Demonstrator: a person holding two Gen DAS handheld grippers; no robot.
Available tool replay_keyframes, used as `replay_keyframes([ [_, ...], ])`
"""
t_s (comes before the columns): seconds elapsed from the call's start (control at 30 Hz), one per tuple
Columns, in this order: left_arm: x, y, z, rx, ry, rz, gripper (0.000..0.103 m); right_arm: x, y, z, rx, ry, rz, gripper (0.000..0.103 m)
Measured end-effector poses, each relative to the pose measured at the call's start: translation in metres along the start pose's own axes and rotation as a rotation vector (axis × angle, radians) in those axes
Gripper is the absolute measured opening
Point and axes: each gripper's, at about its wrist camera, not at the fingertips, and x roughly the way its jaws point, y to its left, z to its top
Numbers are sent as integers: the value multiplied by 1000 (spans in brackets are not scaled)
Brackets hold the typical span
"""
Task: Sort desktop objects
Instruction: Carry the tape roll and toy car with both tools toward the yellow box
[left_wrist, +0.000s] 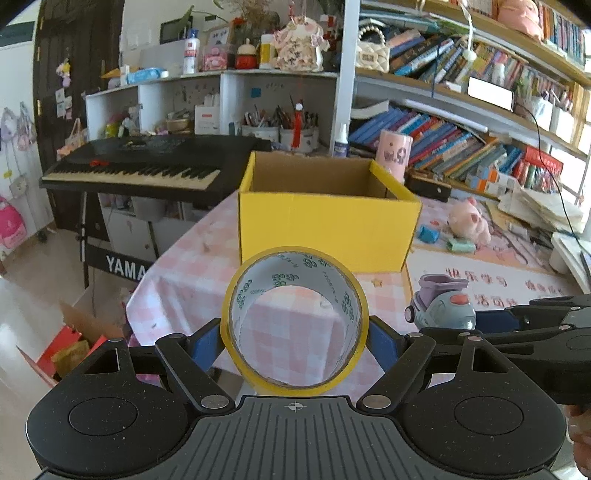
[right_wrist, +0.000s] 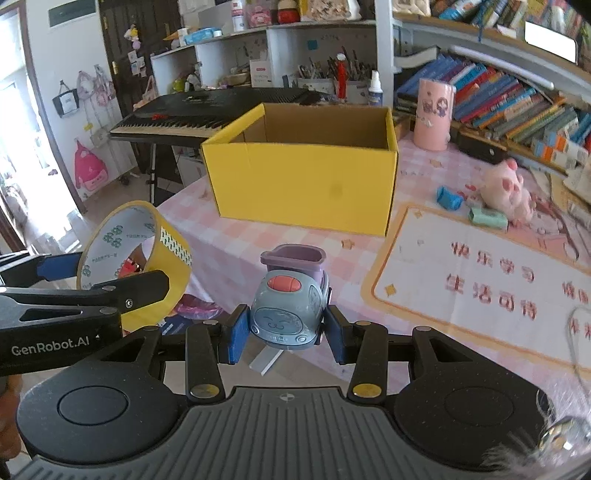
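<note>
Left tool (left_wrist: 294, 341) is clamped on the yellow tape roll (left_wrist: 294, 321), blue pads pressing both outer sides, roll's open core facing the camera. Roll is held up off the worktop (left_wrist: 192, 266), in front of the yellow box (left_wrist: 325, 225) and near the worktop's left edge. From the right wrist view the same tape roll (right_wrist: 136, 254) sits at far left, pinched in the left tool (right_wrist: 107, 275).

Right tool (right_wrist: 286, 332) grips the grey-blue toy car (right_wrist: 290, 302) by its flanks; purple cup-shaped top and red button face up. Car (left_wrist: 439, 302) shows in the left view too, just right of the tape, with the right tool (left_wrist: 491, 323) coming in from the right edge.

Yellow box (right_wrist: 303, 184) stands open-topped on the pink checked worktop (right_wrist: 229, 243), beyond both tools; the inside that shows is bare cardboard.

To the right of the box: pink plush pig (right_wrist: 508, 192), blue small item (right_wrist: 448, 197) and green small item (right_wrist: 487, 218) just beside it, all near a printed mat (right_wrist: 480, 280). Pink cylinder (right_wrist: 434, 114) stands behind the box's right corner. Black keyboard (right_wrist: 192, 110) sits past the worktop at left.
</note>
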Motion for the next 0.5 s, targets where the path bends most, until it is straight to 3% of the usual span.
replay_keyframes([
  [0.5, 21, 3, 62, -40, -158, 50, 83, 13, -27, 75, -10, -147, 11, 41],
])
